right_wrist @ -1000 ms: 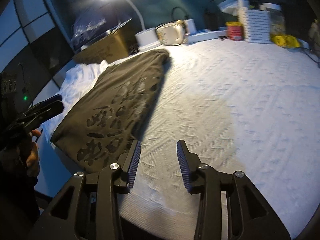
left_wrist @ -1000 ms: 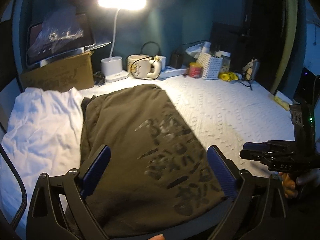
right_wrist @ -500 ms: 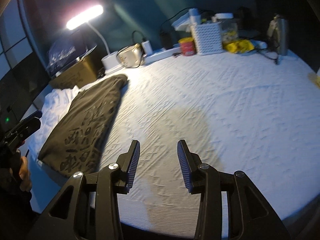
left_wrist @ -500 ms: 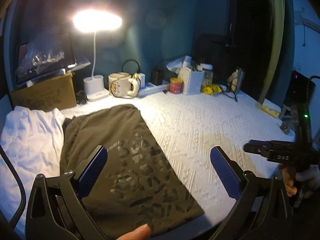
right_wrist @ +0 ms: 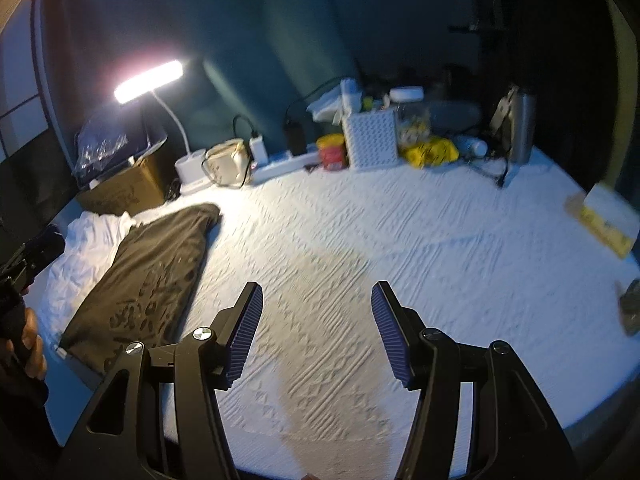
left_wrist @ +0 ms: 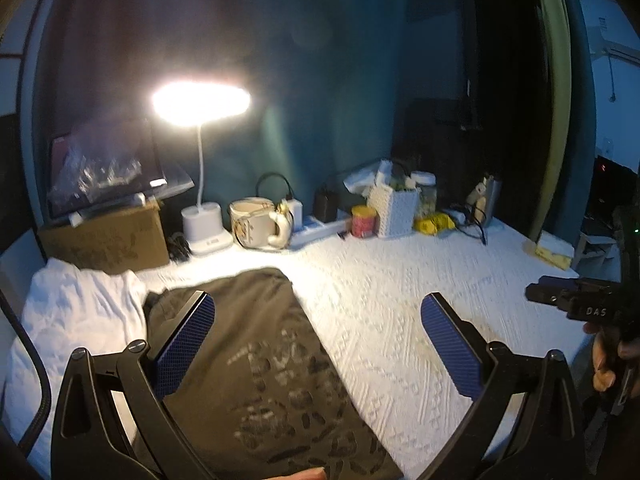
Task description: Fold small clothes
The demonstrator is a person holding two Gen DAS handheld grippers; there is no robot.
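A folded dark olive garment with a dark print (left_wrist: 264, 360) lies on the left of the white textured table cover (left_wrist: 400, 320); it also shows in the right wrist view (right_wrist: 156, 272). A white garment (left_wrist: 76, 312) lies to its left, also in the right wrist view (right_wrist: 88, 248). My left gripper (left_wrist: 316, 344) is open and empty, held above the olive garment's right edge. My right gripper (right_wrist: 316, 332) is open and empty above bare cover, to the right of the olive garment. The right gripper shows at the left wrist view's right edge (left_wrist: 576, 304).
Along the back wall stand a cardboard box (left_wrist: 108, 240), a lit desk lamp (left_wrist: 200, 100), a mug (left_wrist: 256, 224), a power strip (left_wrist: 320, 228), a red tin (left_wrist: 364, 222), a white basket (left_wrist: 394, 208) and a steel bottle (right_wrist: 520, 128). A yellow packet (right_wrist: 604, 220) lies at the right edge.
Both grippers have pulled back and lifted away from the olive garment. The right gripper's jaws have opened wider. The garments have not moved.
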